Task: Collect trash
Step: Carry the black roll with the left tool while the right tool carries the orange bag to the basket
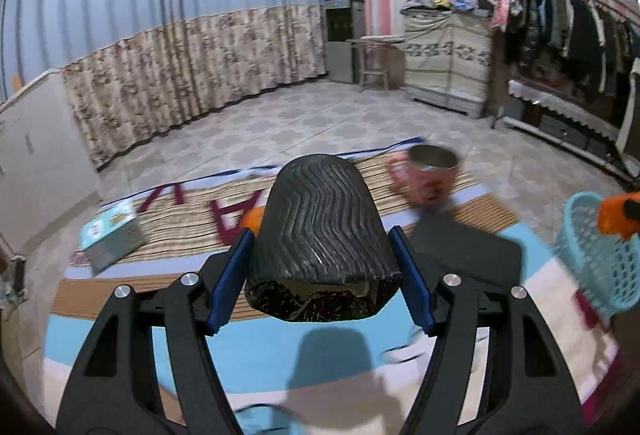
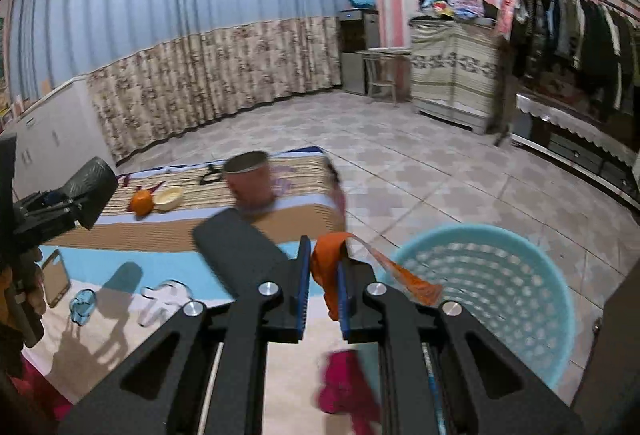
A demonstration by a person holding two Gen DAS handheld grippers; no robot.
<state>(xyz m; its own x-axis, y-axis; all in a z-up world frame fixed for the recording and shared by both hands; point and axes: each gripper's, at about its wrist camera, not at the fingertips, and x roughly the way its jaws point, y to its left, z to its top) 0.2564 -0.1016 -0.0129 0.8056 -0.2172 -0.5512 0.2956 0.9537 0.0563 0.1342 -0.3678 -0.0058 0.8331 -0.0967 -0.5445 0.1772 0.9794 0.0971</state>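
My left gripper (image 1: 323,237) is shut on a black ribbed cup (image 1: 320,223), held on its side above the striped mat (image 1: 160,219); the same cup (image 2: 91,191) shows at the far left of the right wrist view. My right gripper (image 2: 323,267) is shut on an orange wrapper (image 2: 326,267), whose clear tail (image 2: 404,277) trails toward the light blue basket (image 2: 492,295). The basket (image 1: 600,255) stands on the floor just right of the mat, and the wrapper (image 1: 618,215) hangs over its rim in the left wrist view.
On the mat lie a pink mug (image 2: 249,177), an orange (image 2: 142,202), a cream bowl (image 2: 168,198), a dark flat pad (image 2: 236,247), a box (image 1: 110,235), a phone (image 2: 56,277) and a pink cloth (image 2: 348,383). A clothes rack (image 1: 580,19) and cabinet (image 1: 448,59) line the far wall.
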